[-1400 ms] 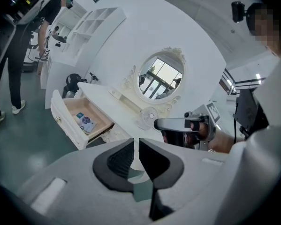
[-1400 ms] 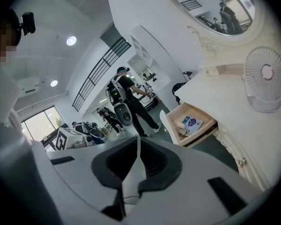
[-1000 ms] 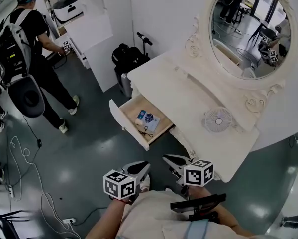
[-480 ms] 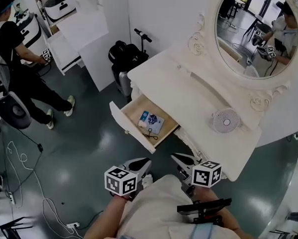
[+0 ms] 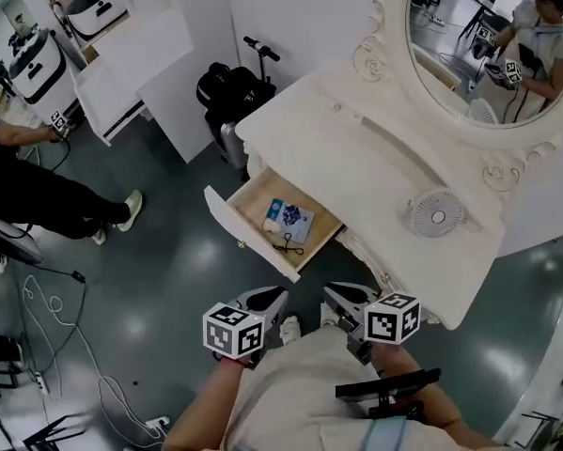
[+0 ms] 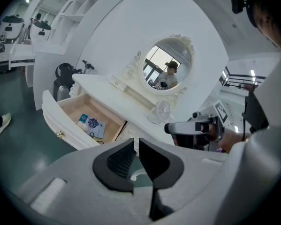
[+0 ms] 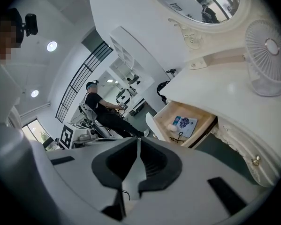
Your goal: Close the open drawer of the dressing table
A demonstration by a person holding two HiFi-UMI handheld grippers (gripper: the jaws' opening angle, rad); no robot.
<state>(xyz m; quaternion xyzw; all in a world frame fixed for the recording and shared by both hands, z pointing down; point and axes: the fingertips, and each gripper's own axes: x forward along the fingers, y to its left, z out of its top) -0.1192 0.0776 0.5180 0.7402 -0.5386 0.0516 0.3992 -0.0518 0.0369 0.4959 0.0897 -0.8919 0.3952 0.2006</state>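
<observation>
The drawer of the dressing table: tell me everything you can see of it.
The drawer is pulled well out from under the top of the white dressing table. It has a curved white front with a small gold knob and a pale wood-look inside. In it lie a blue patterned packet, a small white lump and a black cord. The left gripper and right gripper are short of it, not touching.

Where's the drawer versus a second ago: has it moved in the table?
No. The drawer sticks out from the table front just as far as before; only the camera view has shifted.
</observation>
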